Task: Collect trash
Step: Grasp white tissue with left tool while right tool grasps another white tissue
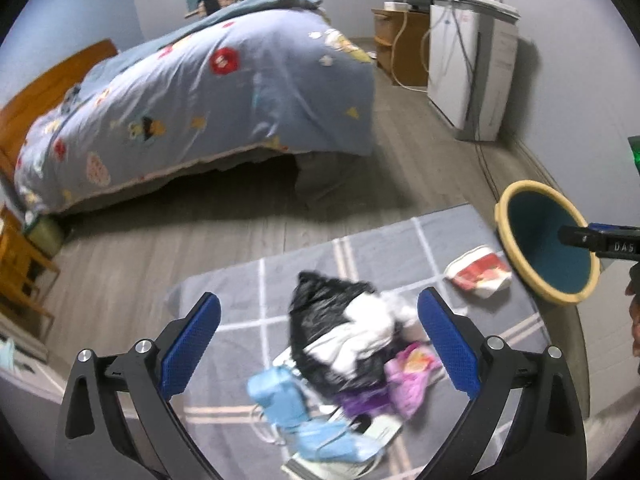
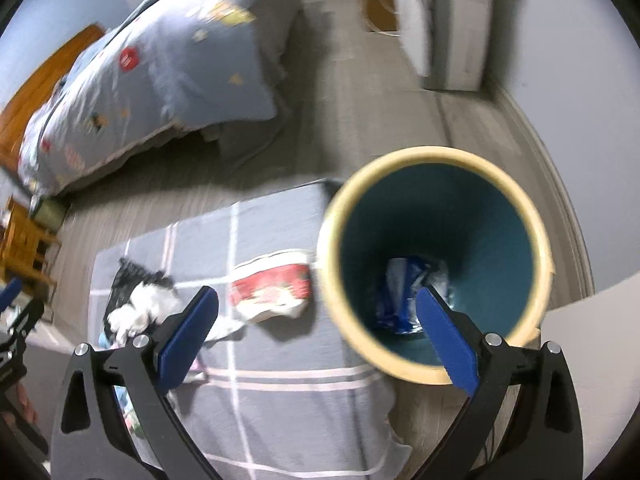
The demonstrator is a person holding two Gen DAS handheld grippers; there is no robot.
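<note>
Both your grippers are empty, jaws wide: left gripper (image 1: pixel 319 344) over the trash pile (image 1: pixel 344 344) on the grey worktop (image 1: pixel 224 292), right gripper (image 2: pixel 316 336) by the bin (image 2: pixel 436 268), w/ a blue wrapper (image 2: pixel 404 300) inside. You're btwn pickups; next, drop the left onto the black bag and close.

"DAS" on right tongs (image 1: pixel 600 240)

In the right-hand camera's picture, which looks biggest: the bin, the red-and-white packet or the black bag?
As they look in that view:
1. Round teal bin with cream rim, though it sits nearest the camera.
2. Crumpled red-and-white packet.
3. Black plastic bag, partly hidden, so unsure.
</note>
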